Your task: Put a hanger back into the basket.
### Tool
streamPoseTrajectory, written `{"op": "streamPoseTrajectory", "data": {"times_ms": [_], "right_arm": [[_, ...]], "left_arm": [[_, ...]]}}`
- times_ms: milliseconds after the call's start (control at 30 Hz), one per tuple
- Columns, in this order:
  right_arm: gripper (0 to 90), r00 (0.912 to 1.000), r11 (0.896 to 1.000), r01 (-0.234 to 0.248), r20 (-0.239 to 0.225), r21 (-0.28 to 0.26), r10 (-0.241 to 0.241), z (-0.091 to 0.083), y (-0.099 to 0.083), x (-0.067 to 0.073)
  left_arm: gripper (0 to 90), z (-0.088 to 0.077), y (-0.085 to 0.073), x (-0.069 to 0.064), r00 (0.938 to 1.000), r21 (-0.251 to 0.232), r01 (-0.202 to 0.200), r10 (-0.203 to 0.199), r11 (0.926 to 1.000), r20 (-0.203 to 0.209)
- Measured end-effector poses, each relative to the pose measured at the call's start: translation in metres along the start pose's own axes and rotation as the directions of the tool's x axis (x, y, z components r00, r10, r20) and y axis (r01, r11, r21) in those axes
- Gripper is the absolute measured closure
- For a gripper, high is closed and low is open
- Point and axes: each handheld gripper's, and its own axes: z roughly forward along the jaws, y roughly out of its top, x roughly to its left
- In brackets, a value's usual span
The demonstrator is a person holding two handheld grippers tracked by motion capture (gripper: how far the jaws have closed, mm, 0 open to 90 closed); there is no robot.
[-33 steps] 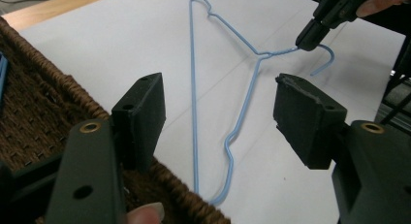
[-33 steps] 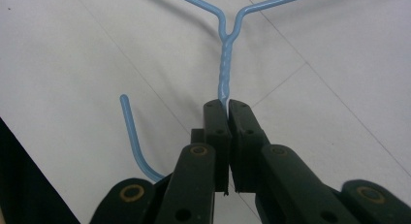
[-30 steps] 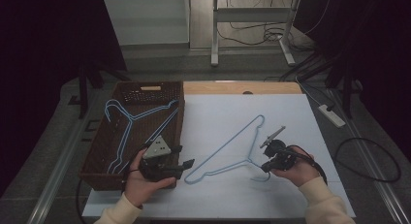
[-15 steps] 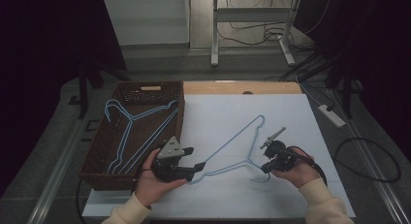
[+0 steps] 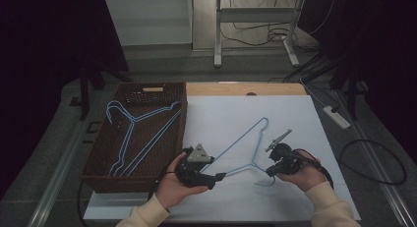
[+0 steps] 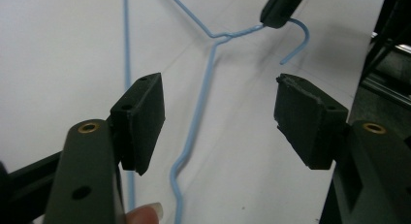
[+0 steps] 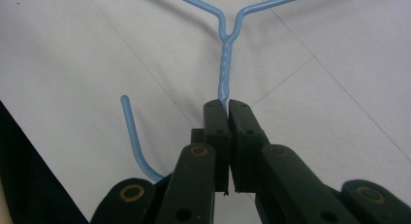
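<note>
Two blue wire hangers (image 5: 129,138) are lying inside the brown wicker basket (image 5: 101,177) at the left of the table, their hooks pointing toward its far end. Just right of the basket, on the white sheet (image 5: 295,114) covering the table, the person's left hand (image 5: 173,185) is holding the left gripper (image 5: 220,176) near the near edge, its grey three-cornered plate facing up. Its jaws are standing wide apart with nothing pinched between them; in the left gripper view (image 6: 219,112) the near shoulder wire of a third blue hanger (image 5: 244,143) is running through the gap between the two black pads (image 6: 143,120), touching neither.

That hanger is lying flat on the white sheet in the middle of the table, its long bottom bar stretching from just beside the left gripper up toward the far right, its twisted neck pointing to the near right.

At the right, the right hand (image 5: 305,172) is gripping the right gripper (image 5: 270,172), whose jaws are clamping tight on the hanger's neck just past the twist. In the right gripper view (image 7: 227,105) the two jaws are pressing together on the blue wire, with the curved hook end (image 7: 132,132) sticking out at the left beside them.
</note>
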Motion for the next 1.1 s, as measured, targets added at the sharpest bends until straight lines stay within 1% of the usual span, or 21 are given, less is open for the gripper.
{"op": "streamPoseTrajectory", "data": {"times_ms": [33, 100, 233, 267, 300, 333, 400, 467, 633, 867, 1033, 1067, 1100], "right_arm": [[87.7, 1.0, 1.0, 0.0, 0.0, 0.001, 0.0, 0.0, 0.0, 0.0], [87.6, 1.0, 1.0, 0.001, 0.001, 0.001, -0.001, 0.0, 0.0, 0.0], [87.6, 1.0, 1.0, 0.001, 0.003, 0.0, -0.001, -0.001, 0.0, 0.001], [87.7, 1.0, 1.0, 0.002, 0.003, -0.001, -0.002, -0.001, -0.001, 0.001], [87.6, 1.0, 1.0, 0.002, 0.003, -0.001, -0.002, -0.001, -0.001, 0.001], [87.6, 1.0, 1.0, 0.002, 0.003, -0.001, -0.002, -0.001, -0.001, 0.001], [87.6, 1.0, 1.0, 0.002, 0.004, -0.002, -0.002, -0.001, -0.001, 0.001], [87.6, 1.0, 1.0, -0.002, 0.001, -0.005, 0.002, -0.001, -0.002, 0.001], [87.7, 1.0, 1.0, -0.004, 0.0, -0.005, 0.004, -0.002, -0.003, 0.002], [87.7, 1.0, 1.0, 0.003, -0.001, -0.005, -0.003, -0.004, -0.002, 0.003], [87.7, 1.0, 1.0, 0.003, -0.002, -0.01, -0.003, -0.006, -0.001, 0.003], [87.7, 1.0, 1.0, 0.002, -0.003, -0.01, -0.002, -0.006, -0.001, 0.004], [87.7, 1.0, 1.0, 0.002, -0.003, -0.01, -0.002, -0.006, -0.001, 0.004]], "left_arm": [[35.3, 0.0, 0.0, 0.0, 1.0, 0.0, 0.0, 0.0, 1.0, 0.0], [35.2, 0.006, 0.001, -0.003, 1.0, 0.015, -0.009, 0.009, 0.9998, -0.002], [35.4, 0.017, 0.002, -0.005, 1.0, 0.036, -0.009, 0.009, 0.9993, -0.003], [35.4, 0.02, 0.002, -0.007, 1.0, 0.045, -0.005, 0.005, 0.999, 0.002], [35.2, 0.028, 0.001, -0.01, 0.9998, 0.065, -0.019, 0.019, 0.9977, 0.004], [35.2, 0.028, 0.001, -0.01, 0.9998, 0.065, -0.019, 0.019, 0.9977, 0.004], [35.2, 0.038, 0.0, -0.011, 0.9998, 0.083, -0.019, 0.019, 0.9964, 0.004], [35.6, 0.044, 0.0, -0.011, 0.9998, 0.094, -0.02, 0.02, 0.9954, -0.001], [36.2, 0.057, 0.0, -0.009, 0.9998, 0.108, -0.018, 0.019, 0.994, -0.008], [38.2, 0.071, 0.0, -0.001, 0.9996, 0.125, -0.009, 0.012, 0.9921, -0.025], [38.8, 0.08, 0.0, 0.004, 0.9997, 0.151, -0.003, 0.006, 0.9885, -0.025], [39.3, 0.083, -0.001, 0.006, 0.9996, 0.161, 0.0, 0.004, 0.987, -0.026], [41.2, 0.083, -0.001, 0.006, 0.9996, 0.161, 0.0, 0.004, 0.987, -0.026]]}}
